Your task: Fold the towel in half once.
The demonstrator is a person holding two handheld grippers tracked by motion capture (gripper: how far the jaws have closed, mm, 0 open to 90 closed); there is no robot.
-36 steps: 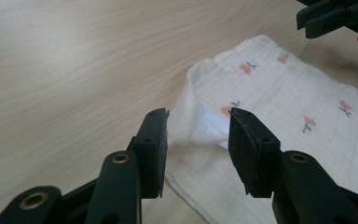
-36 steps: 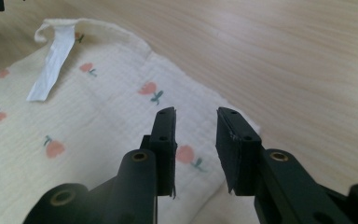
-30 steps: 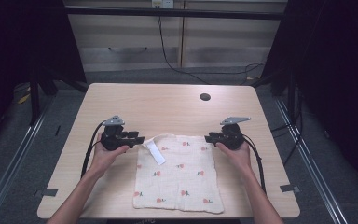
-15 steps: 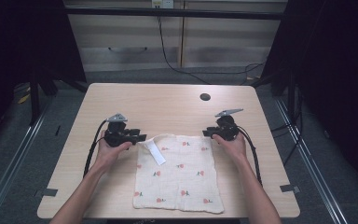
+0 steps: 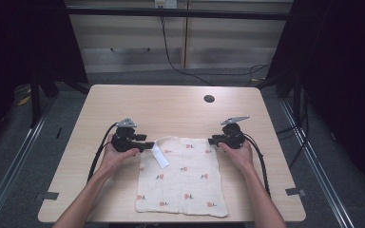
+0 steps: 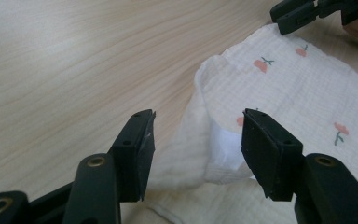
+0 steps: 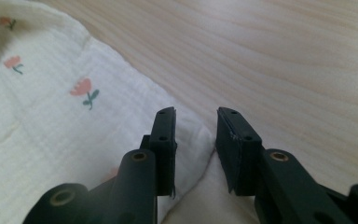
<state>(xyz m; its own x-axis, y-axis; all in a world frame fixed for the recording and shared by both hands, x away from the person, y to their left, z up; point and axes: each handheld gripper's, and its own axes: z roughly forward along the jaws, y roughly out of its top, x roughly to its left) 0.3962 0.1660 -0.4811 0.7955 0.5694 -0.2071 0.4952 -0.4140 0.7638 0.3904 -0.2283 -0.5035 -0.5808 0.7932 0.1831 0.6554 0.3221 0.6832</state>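
Cloth [image 5: 183,175] corners sit between both tongs, contact unclear

A cloth [image 5: 183,176] lies on the table's [image 5: 171,107] near half, between two grippers

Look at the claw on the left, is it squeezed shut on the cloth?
No, in the left gripper view the left claw stands wide open, with the bunched corner of the cloth lying in the gap between its jaws.
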